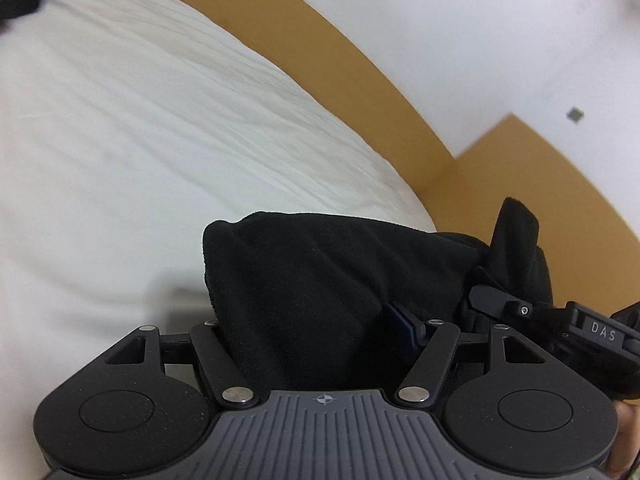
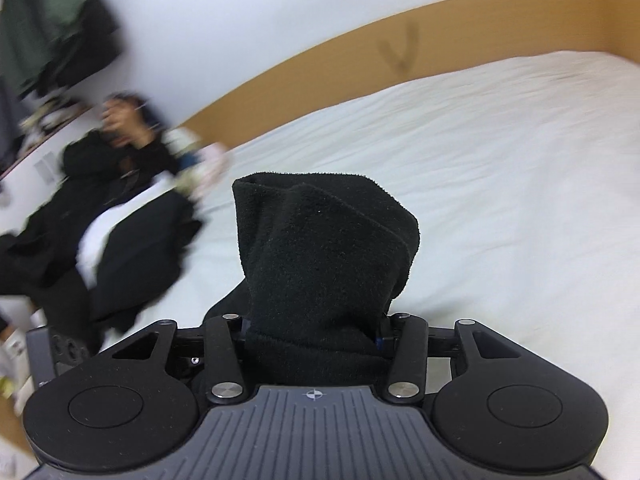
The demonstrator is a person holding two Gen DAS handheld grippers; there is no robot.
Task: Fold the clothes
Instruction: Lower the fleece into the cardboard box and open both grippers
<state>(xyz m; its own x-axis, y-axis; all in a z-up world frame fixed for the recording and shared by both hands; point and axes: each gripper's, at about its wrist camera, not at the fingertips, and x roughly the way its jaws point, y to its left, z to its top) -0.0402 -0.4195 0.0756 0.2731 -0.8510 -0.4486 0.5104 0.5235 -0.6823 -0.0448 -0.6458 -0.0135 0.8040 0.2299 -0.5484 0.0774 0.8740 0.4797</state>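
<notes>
A black fleece garment is held up over the white bed. In the left wrist view it bunches between the fingers of my left gripper and hides their tips; the gripper is shut on it. In the right wrist view the same garment rises in a folded hump out of my right gripper, which is also shut on it, fingertips covered. The right gripper's body shows at the left view's right edge, close beside the cloth, with more fleece draped over it.
The white sheet of the bed spreads wide beneath. A wooden bed frame runs along the white wall. A person in black sits at the far left, blurred, with dark clothes lying on the bed's left side.
</notes>
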